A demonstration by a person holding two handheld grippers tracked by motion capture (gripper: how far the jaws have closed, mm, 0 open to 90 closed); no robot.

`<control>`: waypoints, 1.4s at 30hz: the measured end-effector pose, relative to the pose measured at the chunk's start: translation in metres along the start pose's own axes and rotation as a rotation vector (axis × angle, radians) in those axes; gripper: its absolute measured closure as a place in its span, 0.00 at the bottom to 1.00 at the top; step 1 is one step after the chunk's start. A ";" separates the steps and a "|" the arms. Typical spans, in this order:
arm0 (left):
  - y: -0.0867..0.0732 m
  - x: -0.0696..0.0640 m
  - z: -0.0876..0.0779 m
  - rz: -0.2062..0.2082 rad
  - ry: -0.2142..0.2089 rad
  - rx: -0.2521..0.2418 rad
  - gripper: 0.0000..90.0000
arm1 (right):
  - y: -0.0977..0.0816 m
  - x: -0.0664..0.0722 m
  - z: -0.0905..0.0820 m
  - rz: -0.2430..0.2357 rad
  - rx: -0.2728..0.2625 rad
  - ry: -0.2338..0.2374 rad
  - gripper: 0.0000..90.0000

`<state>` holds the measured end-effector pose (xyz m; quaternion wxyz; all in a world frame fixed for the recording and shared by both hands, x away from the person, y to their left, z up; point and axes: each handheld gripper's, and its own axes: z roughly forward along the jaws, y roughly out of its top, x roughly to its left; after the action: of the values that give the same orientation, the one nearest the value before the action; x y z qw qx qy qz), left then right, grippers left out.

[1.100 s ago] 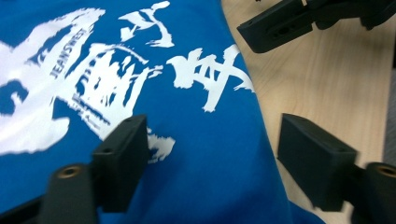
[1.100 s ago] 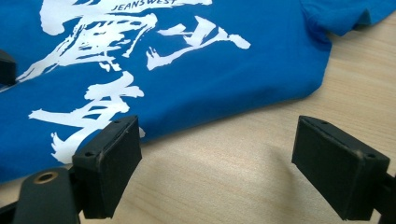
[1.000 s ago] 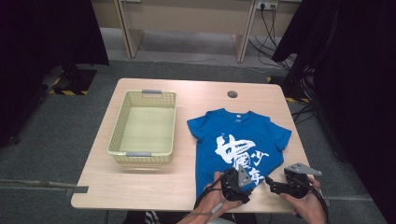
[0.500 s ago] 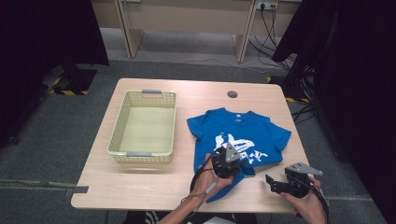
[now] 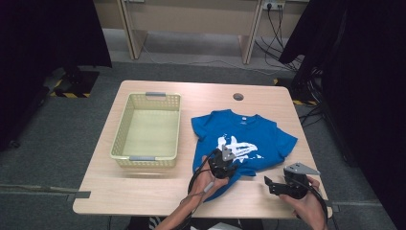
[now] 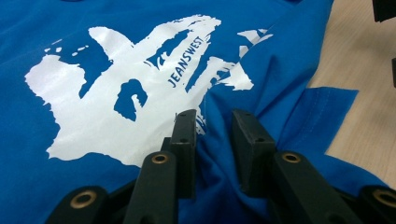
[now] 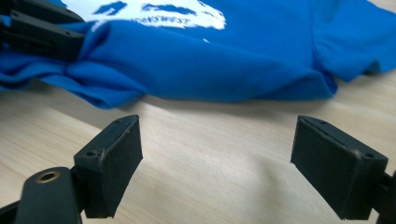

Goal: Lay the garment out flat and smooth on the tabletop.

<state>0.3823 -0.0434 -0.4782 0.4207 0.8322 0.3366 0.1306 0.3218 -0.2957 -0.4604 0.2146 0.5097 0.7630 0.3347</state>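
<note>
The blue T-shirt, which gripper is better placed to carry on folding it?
Probably the left gripper: it sits on the blue T-shirt with a fold of hem between its jaws, which have just been closing. The right gripper is open over bare table.

Blue T-shirt, white print

A blue T-shirt with a white print lies flat on the right half of the table, its collar at the far end. Its near hem is bunched and folded up over the print, pinched between the jaws of the left gripper. The cloth lies just beyond the right gripper, apart from it.
</note>
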 end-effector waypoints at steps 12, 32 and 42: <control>-0.002 -0.004 -0.002 0.022 0.001 0.000 0.74 | 0.019 0.020 0.010 -0.026 -0.006 0.026 0.22; -0.002 -0.001 -0.015 -0.051 -0.034 -0.093 0.33 | 0.008 0.029 0.023 -0.103 0.056 -0.052 0.23; -0.002 0.010 -0.028 -0.121 -0.063 -0.137 0.28 | 0.000 0.022 0.016 -0.081 0.052 -0.048 0.23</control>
<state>0.3751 -0.0185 -0.4638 0.4940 0.7834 0.3633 0.1015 0.3238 -0.2704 -0.4711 0.2329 0.4919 0.7860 0.2933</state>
